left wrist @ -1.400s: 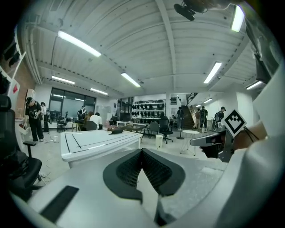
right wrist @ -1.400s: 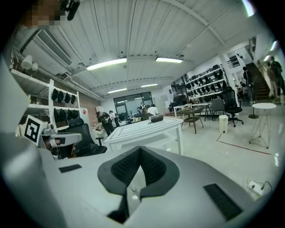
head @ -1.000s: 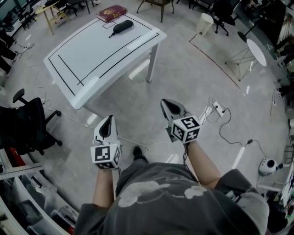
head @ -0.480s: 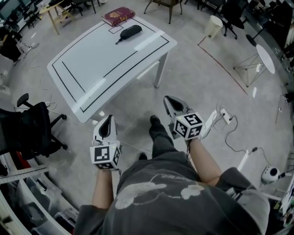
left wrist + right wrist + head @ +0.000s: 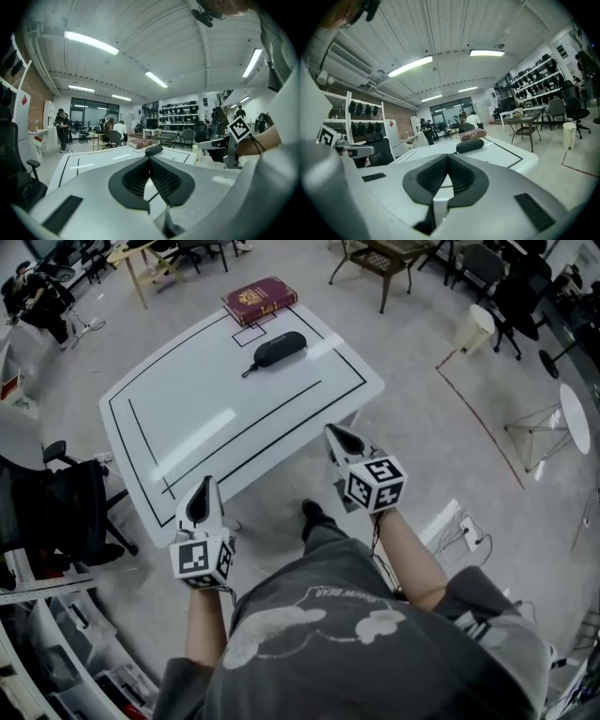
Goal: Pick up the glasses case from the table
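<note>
The black glasses case (image 5: 279, 349) lies on the far part of the white table (image 5: 187, 427), just in front of a dark red book (image 5: 260, 300). My left gripper (image 5: 203, 484) is shut and empty, its tip over the table's near edge, far short of the case. Shut and empty too, my right gripper (image 5: 334, 432) has its tip at the table's near right edge. In the left gripper view the case (image 5: 153, 150) shows just beyond the closed tips (image 5: 150, 158). In the right gripper view the case (image 5: 469, 145) lies ahead of the closed tips (image 5: 448, 157), with the book (image 5: 472, 135) behind it.
Black lines mark out rectangles on the table top (image 5: 244, 409). A black office chair (image 5: 56, 512) stands left of the table. Chairs and a small table (image 5: 384, 259) stand beyond it, a white bin (image 5: 473, 329) to the right. A cable and power strip (image 5: 459, 526) lie on the floor.
The person has walked up to the table. Both grippers have travelled forward from over the bare floor to the table's near edge, still shut. The case has not moved.
</note>
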{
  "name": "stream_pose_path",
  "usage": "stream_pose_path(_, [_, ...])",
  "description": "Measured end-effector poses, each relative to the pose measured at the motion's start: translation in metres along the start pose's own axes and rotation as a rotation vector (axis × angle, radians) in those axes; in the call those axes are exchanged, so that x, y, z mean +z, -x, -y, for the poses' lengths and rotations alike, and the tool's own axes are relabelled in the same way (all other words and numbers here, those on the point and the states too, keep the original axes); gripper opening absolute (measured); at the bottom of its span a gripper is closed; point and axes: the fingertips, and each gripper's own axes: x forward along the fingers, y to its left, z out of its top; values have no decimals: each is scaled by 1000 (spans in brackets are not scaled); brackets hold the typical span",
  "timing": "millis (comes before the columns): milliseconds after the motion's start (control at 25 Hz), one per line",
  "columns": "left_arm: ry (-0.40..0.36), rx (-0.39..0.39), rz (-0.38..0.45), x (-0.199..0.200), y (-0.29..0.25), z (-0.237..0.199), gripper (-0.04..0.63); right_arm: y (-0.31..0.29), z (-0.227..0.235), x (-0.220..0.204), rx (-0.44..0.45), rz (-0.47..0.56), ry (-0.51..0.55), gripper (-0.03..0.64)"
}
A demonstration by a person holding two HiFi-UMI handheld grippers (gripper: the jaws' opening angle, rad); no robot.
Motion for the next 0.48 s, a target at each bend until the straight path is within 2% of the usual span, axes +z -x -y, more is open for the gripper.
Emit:
stream_pose_path(240, [10,81,-15,21,-72,-9,2,-79,55,33,75,-69,70,0])
stream_pose_path(480, [13,139,-29,33,-126,-14,2,-137,83,48,157,-143,153,0])
